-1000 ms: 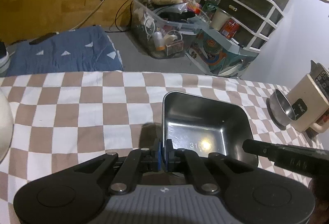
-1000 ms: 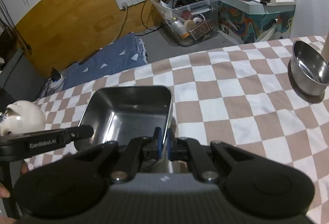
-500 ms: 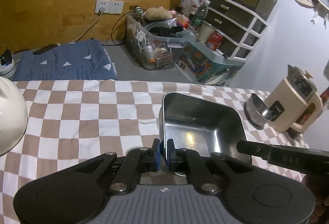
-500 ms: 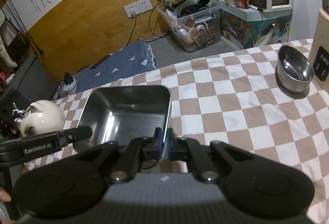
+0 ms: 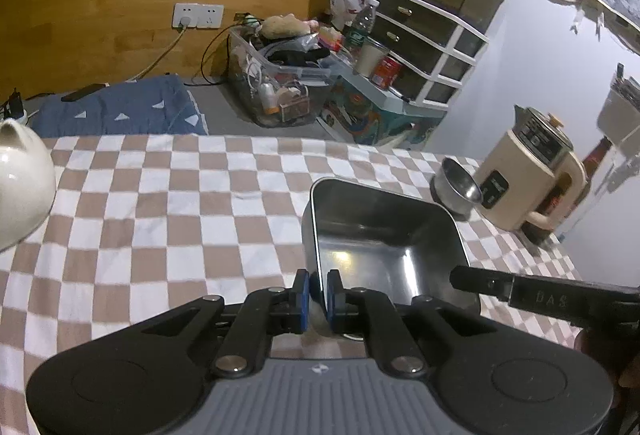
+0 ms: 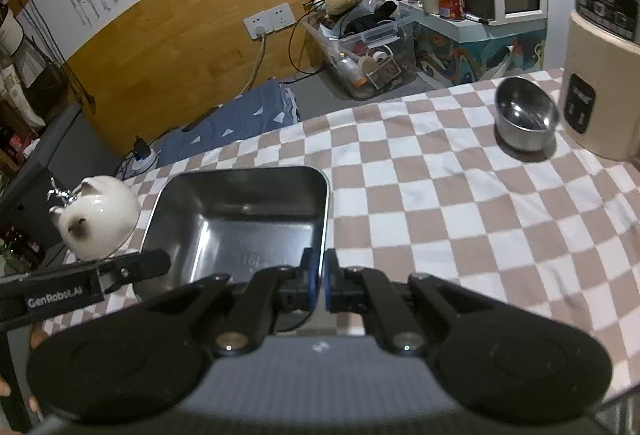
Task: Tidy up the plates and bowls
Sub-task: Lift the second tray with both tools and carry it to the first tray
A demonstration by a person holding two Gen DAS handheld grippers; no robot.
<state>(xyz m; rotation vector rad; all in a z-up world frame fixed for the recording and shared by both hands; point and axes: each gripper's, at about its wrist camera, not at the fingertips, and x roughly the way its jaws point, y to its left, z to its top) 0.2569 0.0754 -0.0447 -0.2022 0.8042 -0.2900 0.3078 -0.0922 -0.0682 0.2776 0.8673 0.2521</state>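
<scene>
A square steel tray hangs above the checked tablecloth, carried between both grippers. My left gripper is shut on the tray's near-left rim. My right gripper is shut on its near-right rim. Each view shows the other gripper's black arm beside the tray. A small round steel bowl stands on the cloth at the far right, next to a cream kettle.
A white cat-shaped pot sits at the table's left edge. The checked cloth spreads between it and the tray. Beyond the table's far edge lie a blue cushion, a clear storage box and a drawer unit.
Both grippers have risen and pulled back with the tray held between them. More of the table, the round bowl, the kettle and the white pot now show.
</scene>
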